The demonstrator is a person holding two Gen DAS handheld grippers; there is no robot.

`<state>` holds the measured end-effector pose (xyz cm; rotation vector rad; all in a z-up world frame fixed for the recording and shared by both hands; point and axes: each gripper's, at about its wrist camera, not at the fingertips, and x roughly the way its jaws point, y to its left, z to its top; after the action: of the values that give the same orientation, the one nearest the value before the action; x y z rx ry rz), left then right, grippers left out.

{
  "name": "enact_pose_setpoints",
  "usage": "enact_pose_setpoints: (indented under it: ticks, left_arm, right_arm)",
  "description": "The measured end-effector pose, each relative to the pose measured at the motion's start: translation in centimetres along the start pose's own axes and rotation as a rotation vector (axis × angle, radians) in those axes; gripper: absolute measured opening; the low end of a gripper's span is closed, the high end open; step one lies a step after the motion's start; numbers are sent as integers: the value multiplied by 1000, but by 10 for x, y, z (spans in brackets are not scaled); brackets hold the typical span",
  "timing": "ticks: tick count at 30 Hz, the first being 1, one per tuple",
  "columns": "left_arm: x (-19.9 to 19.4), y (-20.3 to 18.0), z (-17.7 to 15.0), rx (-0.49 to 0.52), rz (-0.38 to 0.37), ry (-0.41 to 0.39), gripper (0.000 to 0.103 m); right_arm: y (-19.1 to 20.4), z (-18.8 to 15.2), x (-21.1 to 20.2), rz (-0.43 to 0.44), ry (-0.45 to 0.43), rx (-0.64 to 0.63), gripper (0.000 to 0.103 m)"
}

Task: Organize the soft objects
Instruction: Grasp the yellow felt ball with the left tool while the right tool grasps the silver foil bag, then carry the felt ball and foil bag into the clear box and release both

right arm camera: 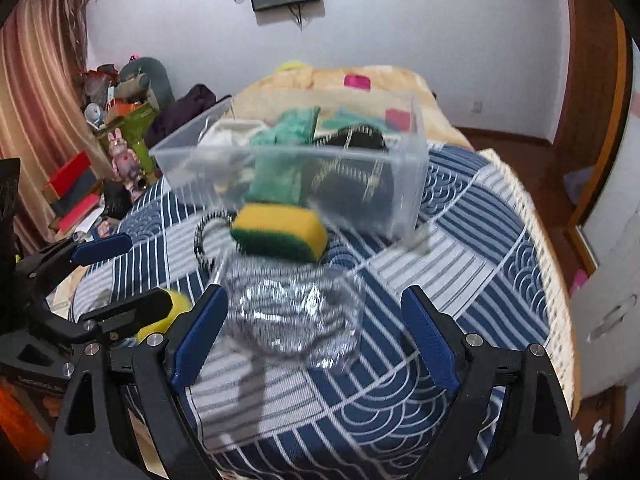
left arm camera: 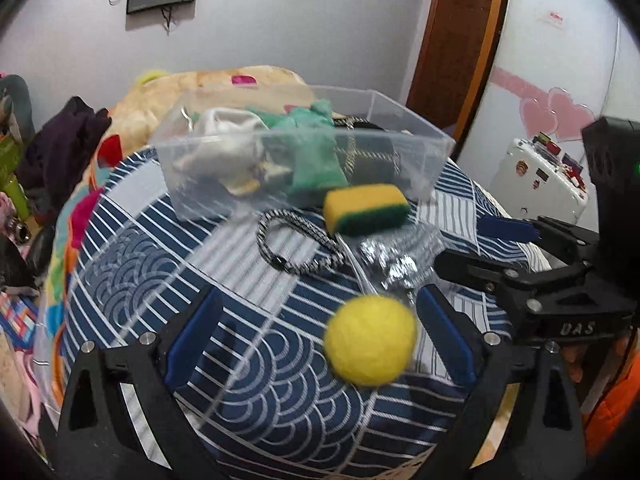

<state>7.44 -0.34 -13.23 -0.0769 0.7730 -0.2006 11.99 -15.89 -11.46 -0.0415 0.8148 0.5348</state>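
Left gripper point(left arm camera: 320, 332) is held open around the ball point(left arm camera: 370, 340) on the bed point(left arm camera: 260, 392); right gripper point(right arm camera: 316, 336) open. Ball judged light, soft, compressible; a grasp across its middle is advised.

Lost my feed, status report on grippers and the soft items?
Left gripper open around yellow felt ball. Right gripper open over silver mesh pouch. Sponge, braided cord outside clear bin.
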Motion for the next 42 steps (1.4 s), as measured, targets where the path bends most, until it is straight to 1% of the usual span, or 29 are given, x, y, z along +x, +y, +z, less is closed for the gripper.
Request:
enact_pose_setpoints:
  ticks: [3,5,6,7,9,11,13,14,15,16,17,20,23,28,34,42]
  left_arm:
    - [6,-2,-8,-8,0,12,98]
    - [8,-2,-12,-14,-9,19,92]
    - [11,-2,-13,-15,-26,26,85]
    - [12,-2,-14,-18,-37,32,79]
    - [13,-3,-16,-15,-39,31,75]
    - [11,-4,-17,-12,-50,20,68]
    - [10,-6,-18,-13,-67,20,56]
    - [9,-7,-18,-12,-73,19,53]
    - [9,-9,-18,-8,-82,19,47]
    - [8,-10,-18,-5,-88,20,45]
    - [8,-11,-18,-3,-85,18,45]
    - [5,-11,-17,5,-71,7,45]
    - [0,-7,-15,-5,-72,-5,45]
    - [-14,0,-6,-17,-59,-45,45]
    - [-30,10,13,-21,-26,-113,45]
    - [-45,20,51,-19,31,-226,45]
  right_arm:
    - [-2,-4,3,8,15,6,87]
    - [-4,-6,4,17,26,7,87]
    - [-4,-8,6,28,34,6,87]
    - [-1,-10,7,36,38,7,84]
    - [-1,-13,12,50,55,7,83]
    - [0,-14,14,69,67,8,75]
    - [2,-16,15,69,62,-2,70]
    - [4,-17,15,63,61,-12,63]
    - [5,-17,15,54,59,-25,58]
    - [6,-17,15,49,56,-29,52]
    - [6,-17,14,54,54,-30,46]
    - [4,-16,11,80,47,-23,34]
    - [5,-15,5,78,31,-33,29]
    - [8,-11,-8,81,7,-42,27]
    - [11,-1,-28,61,-59,-56,26]
    - [3,32,-46,43,-175,-29,27]
